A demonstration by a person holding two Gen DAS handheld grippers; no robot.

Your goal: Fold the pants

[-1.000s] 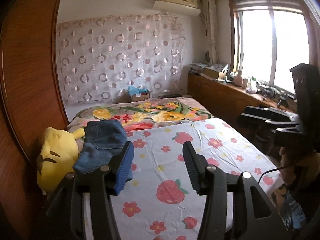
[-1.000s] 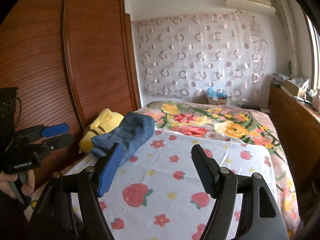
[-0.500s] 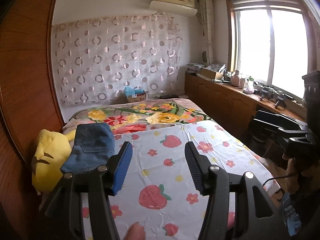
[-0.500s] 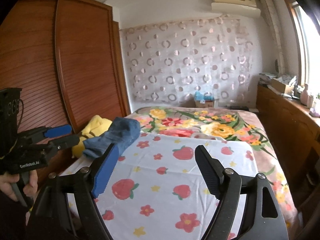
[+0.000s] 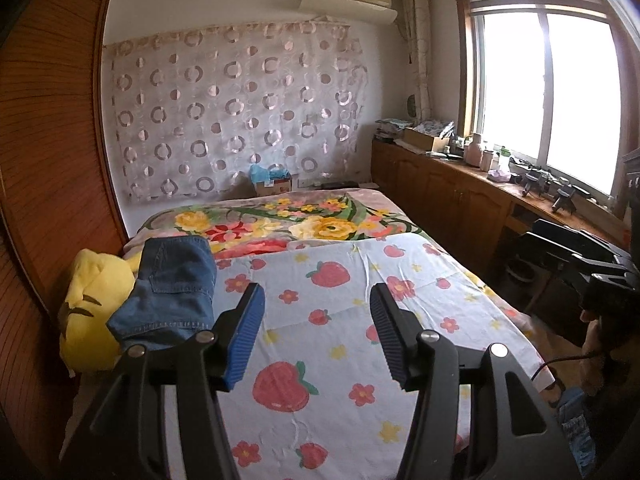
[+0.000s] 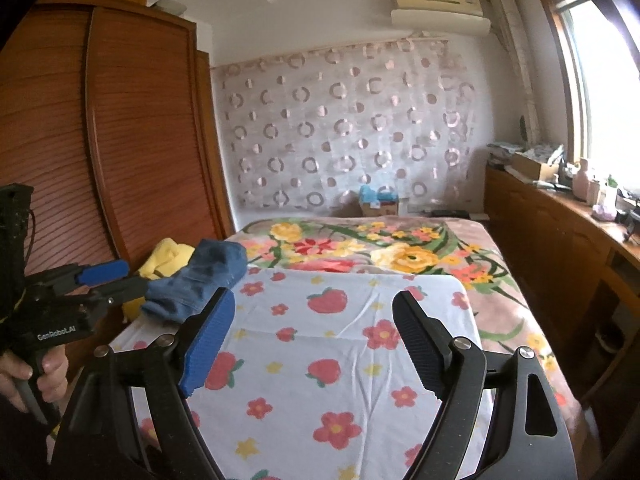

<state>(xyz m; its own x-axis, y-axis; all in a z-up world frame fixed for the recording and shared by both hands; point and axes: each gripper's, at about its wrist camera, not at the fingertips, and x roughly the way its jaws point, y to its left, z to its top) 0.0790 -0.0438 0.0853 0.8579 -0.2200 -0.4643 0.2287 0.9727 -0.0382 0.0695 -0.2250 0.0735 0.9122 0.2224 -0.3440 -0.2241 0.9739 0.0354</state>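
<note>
Two hand-held grippers are up in front of me, both with fingers spread wide and nothing between them. My left hand-held gripper [image 5: 316,336] hangs over the near part of the strawberry sheet [image 5: 340,320]; my right hand-held gripper [image 6: 314,344] hangs over the same sheet, further right. In the right view I can see the left one at the left edge, gripped by a hand [image 6: 30,376]. The pants [image 5: 172,288], folded into a denim bundle, lie at the left edge of the bed [image 5: 500,312], resting partly on a yellow plush [image 5: 92,304] next to the wardrobe [image 5: 44,160]. Beyond the sheet lies a floral blanket [image 5: 280,224]. At the far right, a cluttered worktop [image 5: 472,172] runs under the window [image 5: 548,96].
</note>
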